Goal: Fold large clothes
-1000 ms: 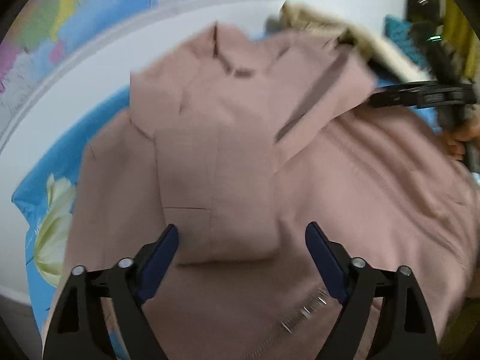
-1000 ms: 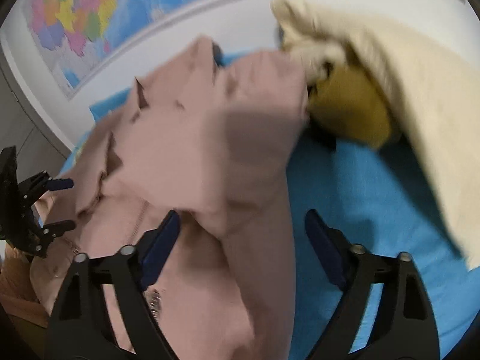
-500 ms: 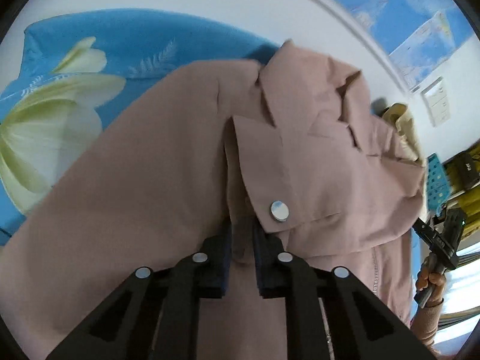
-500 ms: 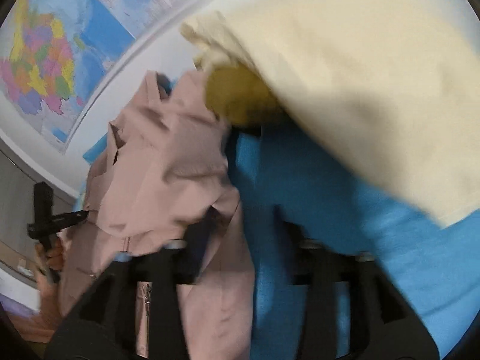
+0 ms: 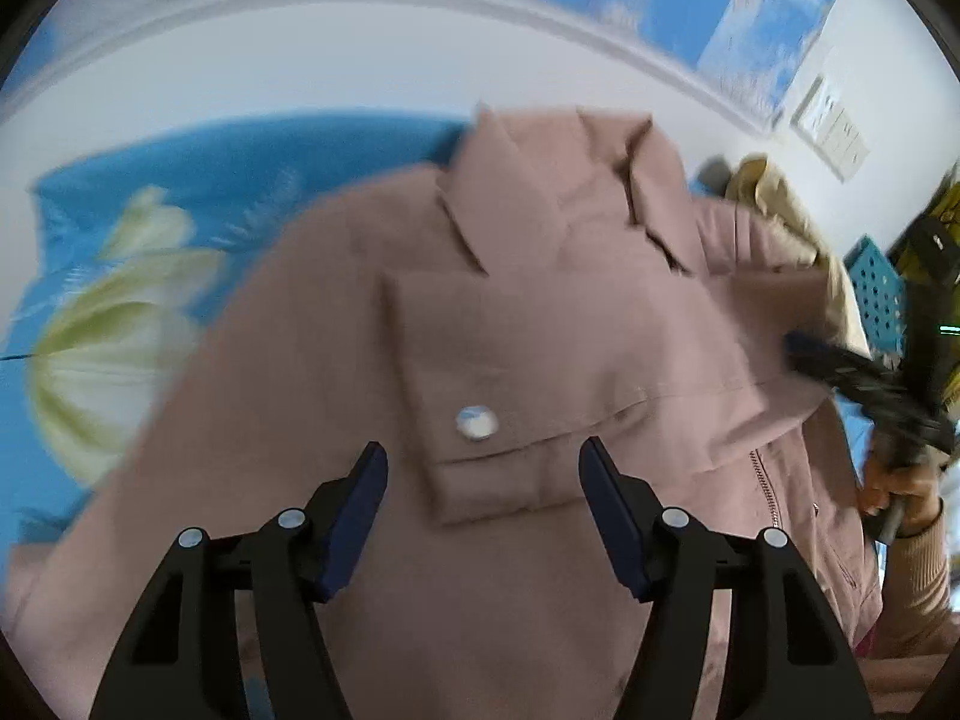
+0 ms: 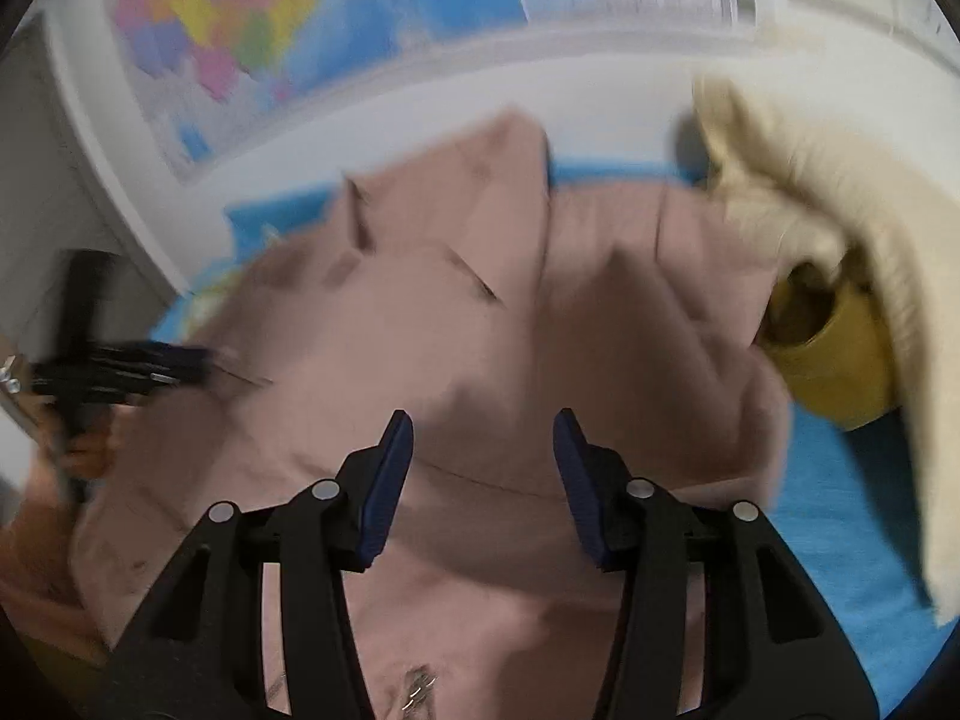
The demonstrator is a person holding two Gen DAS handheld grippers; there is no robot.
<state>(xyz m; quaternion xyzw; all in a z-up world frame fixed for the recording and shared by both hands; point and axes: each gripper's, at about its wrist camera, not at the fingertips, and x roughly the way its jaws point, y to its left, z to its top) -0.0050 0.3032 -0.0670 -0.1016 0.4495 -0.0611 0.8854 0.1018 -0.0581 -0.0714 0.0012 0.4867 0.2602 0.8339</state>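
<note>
Plainly, garment: a dusty-pink jacket (image 5: 528,324) lay spread on a blue floral sheet (image 5: 120,228), collar toward the wall, both sleeves apparently folded in across the chest.
Cuff: the buttoned sleeve cuff (image 5: 492,450) rested on the jacket front, its silver snap (image 5: 476,422) facing up, just ahead of the left fingers.
Left gripper: the left gripper (image 5: 483,483) hung over the cuff with its jaws spread wide and nothing between them.
Right gripper: the right gripper (image 6: 483,468) hovered over the right half of the jacket, likewise parted and empty; blur made contact with the cloth impossible to judge.
Neighbours: a cream garment (image 6: 840,228) and a mustard-yellow one (image 6: 834,372) lay beside the jacket's right shoulder, the cream one seemingly touching it.
Step in hand: judged to be the stage between tucking the sleeves and folding the body upward.
How to do it well: each gripper would best take the hem at a matching corner, pinching all layers, then carry both toward the collar at an even pace so the sleeves stay flat.
Caution: the zipper (image 5: 765,483) edge could skew the fold, and a lopsided lift might drag the sleeve off or snag the cream garment.
</note>
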